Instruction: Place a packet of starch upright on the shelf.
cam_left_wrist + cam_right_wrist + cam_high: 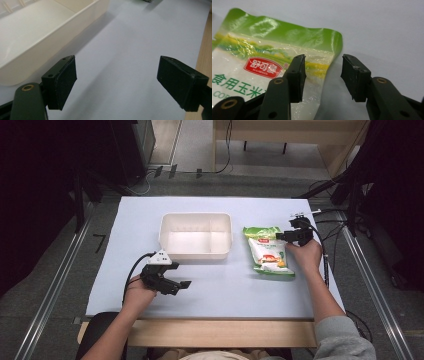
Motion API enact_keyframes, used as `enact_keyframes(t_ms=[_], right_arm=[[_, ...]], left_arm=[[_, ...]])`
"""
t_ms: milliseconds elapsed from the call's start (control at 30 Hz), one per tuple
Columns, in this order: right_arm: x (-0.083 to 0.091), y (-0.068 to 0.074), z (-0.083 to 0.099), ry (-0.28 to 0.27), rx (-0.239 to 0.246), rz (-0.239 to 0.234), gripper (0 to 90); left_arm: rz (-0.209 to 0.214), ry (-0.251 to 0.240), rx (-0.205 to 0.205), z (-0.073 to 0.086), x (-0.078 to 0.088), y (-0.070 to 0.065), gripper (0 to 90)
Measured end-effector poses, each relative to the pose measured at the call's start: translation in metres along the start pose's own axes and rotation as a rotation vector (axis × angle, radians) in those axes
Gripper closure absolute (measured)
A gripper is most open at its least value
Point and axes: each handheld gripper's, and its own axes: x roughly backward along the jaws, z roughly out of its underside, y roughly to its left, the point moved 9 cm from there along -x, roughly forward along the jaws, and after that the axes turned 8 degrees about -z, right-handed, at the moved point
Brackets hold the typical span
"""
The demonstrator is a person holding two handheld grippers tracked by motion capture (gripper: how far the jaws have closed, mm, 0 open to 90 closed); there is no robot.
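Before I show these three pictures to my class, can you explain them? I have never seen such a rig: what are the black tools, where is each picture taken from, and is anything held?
A person at a table holds a two-jaw tool in each hand. One picture looks down from above; the others come from cameras riding on each tool, looking along its jaws. The left gripper is open near an empty white bin. The right gripper is open, its jaws straddling the edge of a green and white food bag lying flat. Nothing is held.
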Motion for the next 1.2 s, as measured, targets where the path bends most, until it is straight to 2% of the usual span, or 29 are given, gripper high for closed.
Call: enact_keyframes(t_ms=[67, 167, 233, 333, 367, 400, 633, 733, 833, 900, 933, 1033, 1200], right_arm=[[-0.004, 0.001, 0.001, 0.008, 0.010, -0.006, 52.9], [-0.007, 0.006, 0.003, 0.014, -0.008, -0.037, 51.5], [-0.009, 0.007, 0.004, 0.024, -0.014, -0.033, 51.0], [-0.009, 0.008, 0.004, 0.029, -0.025, -0.050, 52.0], [-0.008, 0.010, 0.005, 0.033, -0.051, -0.089, 56.6], [-0.008, 0.012, 0.006, 0.037, -0.056, -0.108, 56.2], [-0.010, 0.020, 0.008, 0.058, -0.013, -0.109, 57.3], [-0.011, 0.021, 0.007, 0.058, -0.017, -0.100, 58.2], [-0.012, 0.023, 0.008, 0.064, 0.008, -0.095, 73.9], [-0.012, 0.024, 0.008, 0.066, 0.010, -0.096, 77.5], [-0.012, 0.024, 0.009, 0.070, 0.009, -0.100, 83.1], [-0.011, 0.025, 0.009, 0.066, 0.004, -0.106, 89.1], [-0.006, 0.026, 0.006, 0.057, 0.004, -0.120, 90.0]], left_arm=[[-0.002, 0.001, 0.001, 0.000, 0.000, 0.000, 16.7], [-0.002, -0.002, 0.002, 0.001, 0.001, 0.000, 16.7], [-0.005, 0.002, 0.003, 0.001, 0.001, 0.000, 16.7], [-0.003, -0.001, 0.002, 0.001, 0.001, 0.000, 16.7], [-0.003, -0.002, 0.002, 0.001, 0.000, 0.000, 16.7], [-0.003, -0.001, 0.002, 0.000, 0.000, 0.000, 16.7], [-0.003, -0.001, 0.002, 0.000, 0.000, 0.000, 16.7], [-0.002, 0.001, 0.001, 0.001, 0.000, 0.000, 16.7], [-0.004, 0.003, -0.001, 0.000, 0.000, 0.000, 16.7], [-0.004, 0.002, 0.000, 0.000, 0.000, 0.000, 16.7], [-0.004, 0.001, -0.001, 0.000, 0.000, 0.000, 16.7], [-0.003, 0.001, -0.001, 0.000, 0.000, 0.000, 16.7], [-0.002, -0.003, 0.002, 0.000, 0.001, 0.000, 16.7]])
